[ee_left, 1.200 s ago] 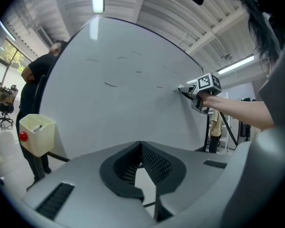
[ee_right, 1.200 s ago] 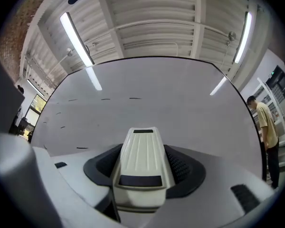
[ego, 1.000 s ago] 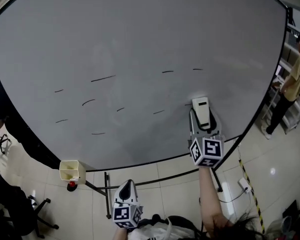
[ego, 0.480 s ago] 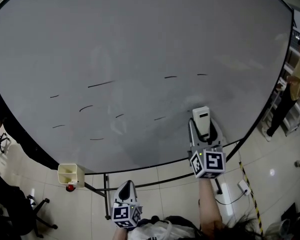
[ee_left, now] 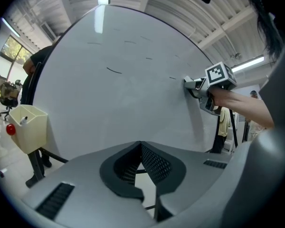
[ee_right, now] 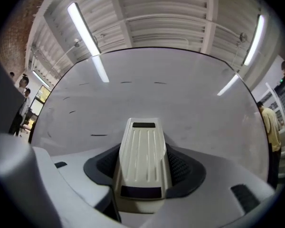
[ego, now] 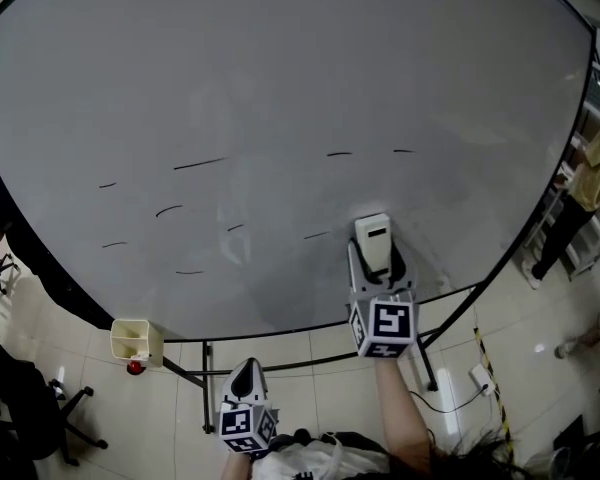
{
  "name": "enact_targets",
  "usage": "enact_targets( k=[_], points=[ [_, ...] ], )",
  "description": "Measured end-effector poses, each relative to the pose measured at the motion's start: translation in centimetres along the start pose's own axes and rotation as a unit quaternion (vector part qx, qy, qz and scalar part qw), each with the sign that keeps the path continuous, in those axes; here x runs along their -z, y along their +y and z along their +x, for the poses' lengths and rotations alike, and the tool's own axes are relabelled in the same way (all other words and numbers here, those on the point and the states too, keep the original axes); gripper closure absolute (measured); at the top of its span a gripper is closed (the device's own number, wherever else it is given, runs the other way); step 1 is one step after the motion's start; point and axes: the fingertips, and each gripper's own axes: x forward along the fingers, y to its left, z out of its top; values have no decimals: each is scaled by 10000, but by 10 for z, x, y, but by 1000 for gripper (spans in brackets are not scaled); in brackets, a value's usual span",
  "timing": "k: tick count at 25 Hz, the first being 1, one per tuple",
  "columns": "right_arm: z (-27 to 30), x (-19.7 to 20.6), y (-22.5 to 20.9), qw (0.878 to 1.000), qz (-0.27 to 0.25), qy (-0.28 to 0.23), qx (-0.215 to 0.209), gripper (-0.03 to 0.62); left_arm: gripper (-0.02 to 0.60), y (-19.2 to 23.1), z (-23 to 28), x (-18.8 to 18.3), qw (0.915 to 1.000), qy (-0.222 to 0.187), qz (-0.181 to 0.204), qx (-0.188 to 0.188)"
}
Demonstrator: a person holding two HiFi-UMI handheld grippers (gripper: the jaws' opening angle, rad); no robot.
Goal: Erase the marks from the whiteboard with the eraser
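A large whiteboard [ego: 280, 68] fills the head view, with several short black marks, such as a long dash [ego: 200, 163] and a dash [ego: 317, 235] just left of the eraser. My right gripper [ego: 375, 258] is shut on the cream ribbed eraser [ego: 374, 240] [ee_right: 142, 156], whose far end lies against the board near its lower edge. In the right gripper view a mark [ee_right: 99, 135] sits left of the eraser. My left gripper [ego: 246, 380] hangs low, below the board, its jaws shut with nothing between them [ee_left: 141, 167].
A cream marker cup [ego: 136, 340] [ee_left: 27, 127] with a red object under it hangs at the board's lower left. The board's stand legs [ego: 205, 368] cross the tiled floor. A person in a yellow shirt [ego: 592, 178] stands by shelves at right; an office chair [ego: 40, 418] is at left.
My right gripper has slid the eraser left and slightly down along the board. The left gripper has stayed low.
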Motion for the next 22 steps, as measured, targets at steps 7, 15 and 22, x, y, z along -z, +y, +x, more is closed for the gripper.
enact_targets(
  k=[7, 15, 22],
  points=[
    [-2, 36, 120, 9875, -1084, 551, -1004, 319, 597, -8, 0, -1, 10000, -32, -42, 37],
    [-7, -11, -25, 9998, 63, 18, 173, 319, 597, 1, -14, 2, 10000, -31, -34, -75],
    [-1, 1, -58, 9940, 906, 151, 594, 319, 597, 26, -26, 1, 9992, -37, -116, -371]
  ],
)
